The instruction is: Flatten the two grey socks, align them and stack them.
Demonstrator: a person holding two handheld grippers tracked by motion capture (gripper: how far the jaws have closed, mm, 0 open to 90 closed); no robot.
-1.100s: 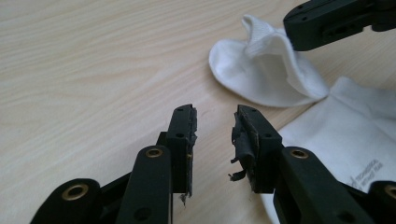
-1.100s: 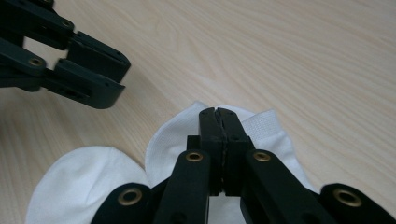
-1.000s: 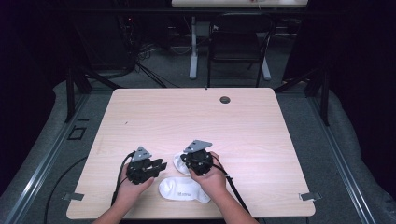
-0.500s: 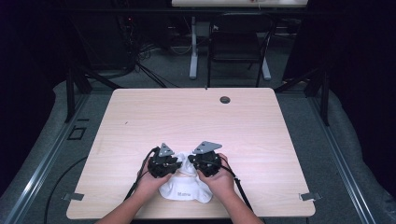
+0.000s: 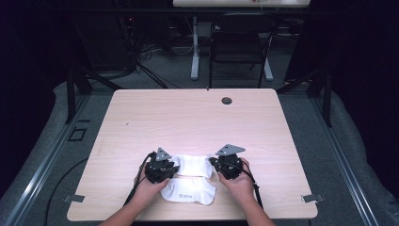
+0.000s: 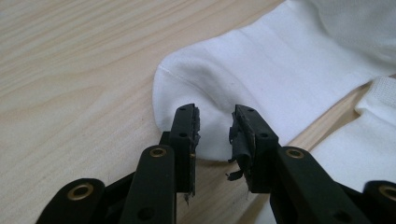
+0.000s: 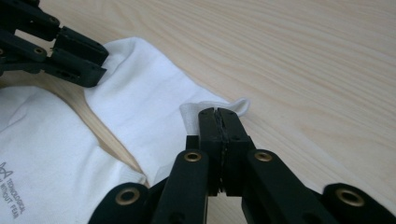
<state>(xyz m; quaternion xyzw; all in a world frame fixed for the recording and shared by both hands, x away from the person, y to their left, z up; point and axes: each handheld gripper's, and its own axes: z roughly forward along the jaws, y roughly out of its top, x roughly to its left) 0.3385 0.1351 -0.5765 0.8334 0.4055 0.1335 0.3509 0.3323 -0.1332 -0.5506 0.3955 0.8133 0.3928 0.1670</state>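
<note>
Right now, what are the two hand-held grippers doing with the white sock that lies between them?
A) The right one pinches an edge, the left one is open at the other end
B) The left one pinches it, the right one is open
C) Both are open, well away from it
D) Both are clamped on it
A: the right gripper has its jaws closed on an edge of the sock, while the left gripper stands open around the other end.

2 white socks (image 5: 190, 165) lie flat near the table's front edge, just apart.
</note>
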